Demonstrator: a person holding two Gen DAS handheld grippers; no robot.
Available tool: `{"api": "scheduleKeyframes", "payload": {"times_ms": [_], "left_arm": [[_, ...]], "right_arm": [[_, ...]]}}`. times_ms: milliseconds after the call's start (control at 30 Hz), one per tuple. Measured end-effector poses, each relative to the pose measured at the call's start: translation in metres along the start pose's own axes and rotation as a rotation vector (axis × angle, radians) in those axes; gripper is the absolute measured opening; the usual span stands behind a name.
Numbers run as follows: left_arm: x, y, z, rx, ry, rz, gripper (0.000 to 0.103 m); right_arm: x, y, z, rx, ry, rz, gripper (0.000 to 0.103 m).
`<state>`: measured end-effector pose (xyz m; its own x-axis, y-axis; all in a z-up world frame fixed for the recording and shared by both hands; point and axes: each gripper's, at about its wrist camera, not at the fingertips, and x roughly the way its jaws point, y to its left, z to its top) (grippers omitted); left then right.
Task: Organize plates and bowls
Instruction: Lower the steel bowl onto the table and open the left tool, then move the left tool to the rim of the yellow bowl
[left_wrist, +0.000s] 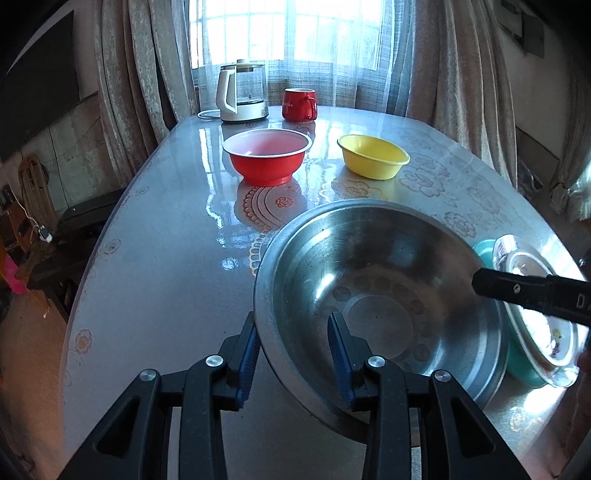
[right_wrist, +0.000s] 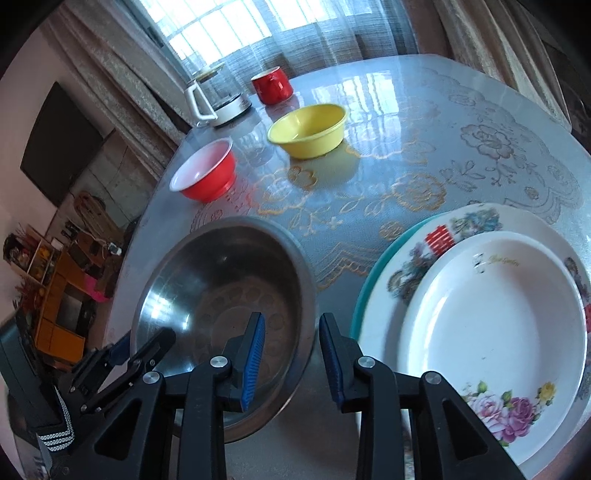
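A large steel bowl (left_wrist: 369, 280) (right_wrist: 221, 280) rests on the table near its front edge. My left gripper (left_wrist: 295, 354) straddles the bowl's left rim, one blue pad outside and one inside, open, the pads not pressing. My right gripper (right_wrist: 291, 358) straddles the opposite rim in the same way, also open. To the right lies a stack of plates: a white plate (right_wrist: 491, 314) on a flowered plate (right_wrist: 461, 225) on a teal plate (right_wrist: 369, 284). Farther back stand a red bowl (left_wrist: 267, 155) (right_wrist: 207, 173) and a yellow bowl (left_wrist: 373, 155) (right_wrist: 308, 129), both upright and apart.
The glossy table (left_wrist: 166, 277) carries a lace-patterned cloth. At its far end, by the curtained window, stand a glass kettle (left_wrist: 242, 92) and a red mug (left_wrist: 298, 104). The table's left edge drops to a floor with furniture and clutter.
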<state>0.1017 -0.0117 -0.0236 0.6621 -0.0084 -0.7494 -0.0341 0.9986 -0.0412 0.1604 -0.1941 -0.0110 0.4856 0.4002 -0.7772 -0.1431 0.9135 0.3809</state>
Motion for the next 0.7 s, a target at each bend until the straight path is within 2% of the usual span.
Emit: {"api": "scheduleKeyframes", "payload": {"times_ms": [67, 133, 200, 267, 433, 633, 700], "left_arm": [[-0.003, 0.001, 0.002, -0.006, -0.007, -0.006, 0.053], [-0.007, 0.002, 0.005, -0.008, -0.015, -0.014, 0.061], [-0.011, 0.002, 0.011, -0.007, -0.03, -0.016, 0.063], [-0.013, 0.002, 0.016, -0.005, -0.038, -0.011, 0.072], [-0.016, 0.002, 0.033, -0.013, -0.049, -0.014, 0.081], [-0.012, -0.006, 0.057, -0.006, -0.034, -0.049, 0.086], [-0.012, -0.012, 0.07, 0.005, -0.054, -0.054, 0.087]], "right_arm": [[-0.005, -0.004, 0.003, 0.015, -0.018, 0.009, 0.032], [-0.01, -0.01, 0.007, 0.034, -0.036, 0.019, 0.032], [-0.016, -0.015, 0.011, 0.049, -0.057, 0.02, 0.032], [-0.019, -0.018, 0.015, 0.049, -0.069, 0.015, 0.033], [-0.024, -0.03, 0.029, 0.064, -0.094, -0.009, 0.035], [-0.021, -0.045, 0.049, 0.085, -0.093, -0.016, 0.038], [-0.019, -0.049, 0.058, 0.088, -0.089, -0.022, 0.038]]}}
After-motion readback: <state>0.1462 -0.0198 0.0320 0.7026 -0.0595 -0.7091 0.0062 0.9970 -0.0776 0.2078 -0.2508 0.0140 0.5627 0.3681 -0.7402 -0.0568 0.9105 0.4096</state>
